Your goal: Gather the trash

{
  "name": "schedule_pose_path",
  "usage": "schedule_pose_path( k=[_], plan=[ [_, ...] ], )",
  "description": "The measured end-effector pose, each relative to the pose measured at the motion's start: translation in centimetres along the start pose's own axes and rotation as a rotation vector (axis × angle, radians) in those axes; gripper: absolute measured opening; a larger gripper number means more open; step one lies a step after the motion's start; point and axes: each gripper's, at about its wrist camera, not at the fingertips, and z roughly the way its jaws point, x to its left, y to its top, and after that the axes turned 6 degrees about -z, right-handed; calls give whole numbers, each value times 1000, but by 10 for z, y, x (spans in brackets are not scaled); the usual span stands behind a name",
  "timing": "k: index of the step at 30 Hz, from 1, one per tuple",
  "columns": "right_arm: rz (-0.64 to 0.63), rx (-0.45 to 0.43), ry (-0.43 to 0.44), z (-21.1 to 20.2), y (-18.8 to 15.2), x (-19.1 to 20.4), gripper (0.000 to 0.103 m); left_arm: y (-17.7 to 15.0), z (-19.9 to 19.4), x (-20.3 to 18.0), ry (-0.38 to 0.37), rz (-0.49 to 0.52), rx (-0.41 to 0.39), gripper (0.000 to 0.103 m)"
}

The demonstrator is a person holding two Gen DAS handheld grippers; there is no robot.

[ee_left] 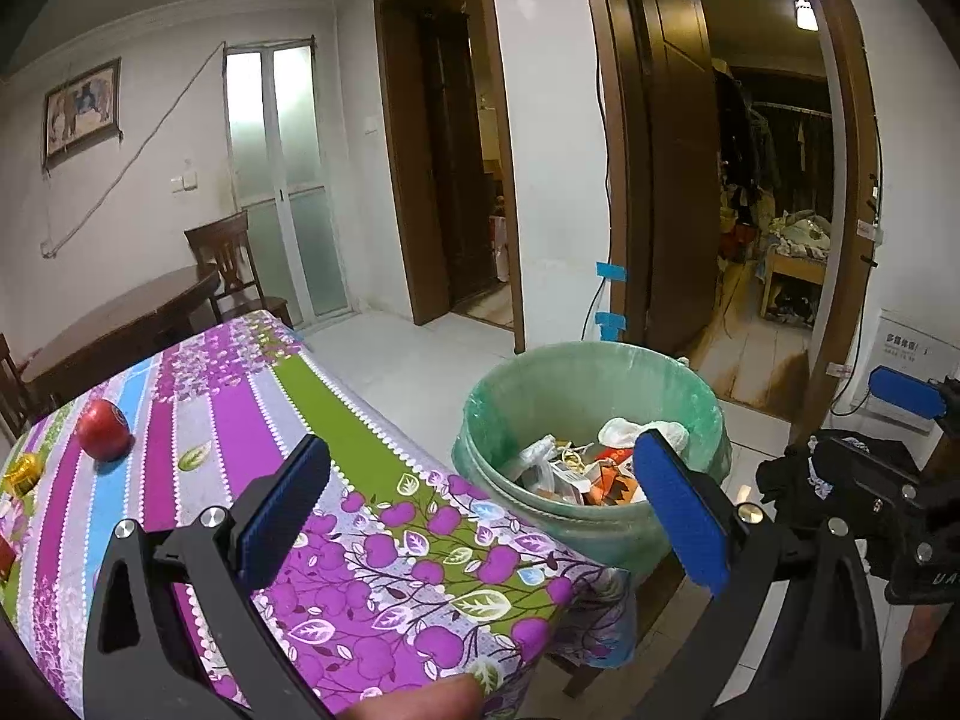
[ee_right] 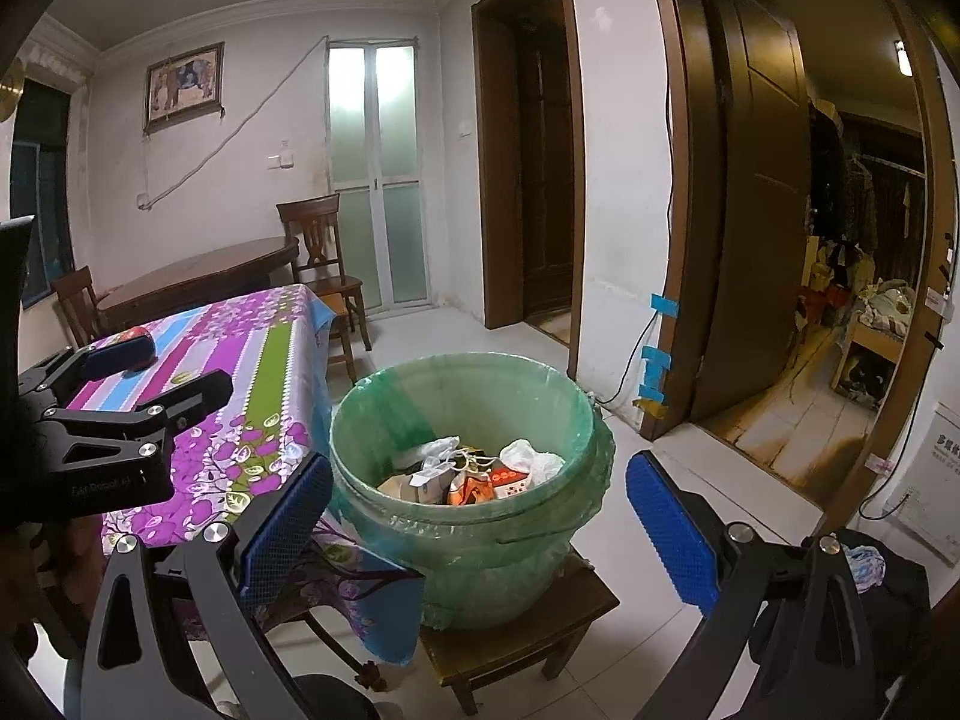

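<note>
Both grippers are spread wide and carry nothing. The left gripper [ee_left: 480,516] hangs over the near right corner of the table [ee_left: 384,480], its right finger already past the table edge and in line with the bin. The right gripper [ee_right: 480,534] hovers off the table altogether, in front of the bucket.

Just beyond the table's right edge stands the green-lined bucket [ee_right: 468,414] on a low wooden stool [ee_right: 522,642], its liner folded over the rim. It is partly filled with wrappers and crumpled plastic [ee_right: 480,468], so earlier drops seem done and the hands look free for the next pickup.

Farther along the table, towards its left edge, sit a red apple [ee_left: 103,427] and a crinkled gold foil piece [ee_left: 23,473] beside it. The foil reads as the likelier trash; the apple may not be.

To do the next step well, send the left gripper back along the cloth, approach the foil low with the jaws either side, and close gently so it does not skid into the apple. Keep the cloth from bunching.
</note>
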Motion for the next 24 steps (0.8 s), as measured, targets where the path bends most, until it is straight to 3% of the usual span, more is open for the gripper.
schedule_pose_path(
  k=[10,13,24],
  plan=[
    [10,-1,0,2,1,-2,98,2,0,-5,-16,22,-8,98],
    [13,-3,-5,1,0,-2,98,3,1,-3,-50,7,-2,98],
    [19,-13,-15,-1,1,-1,98,3,-1,-6,-33,29,-11,98]
  ],
)
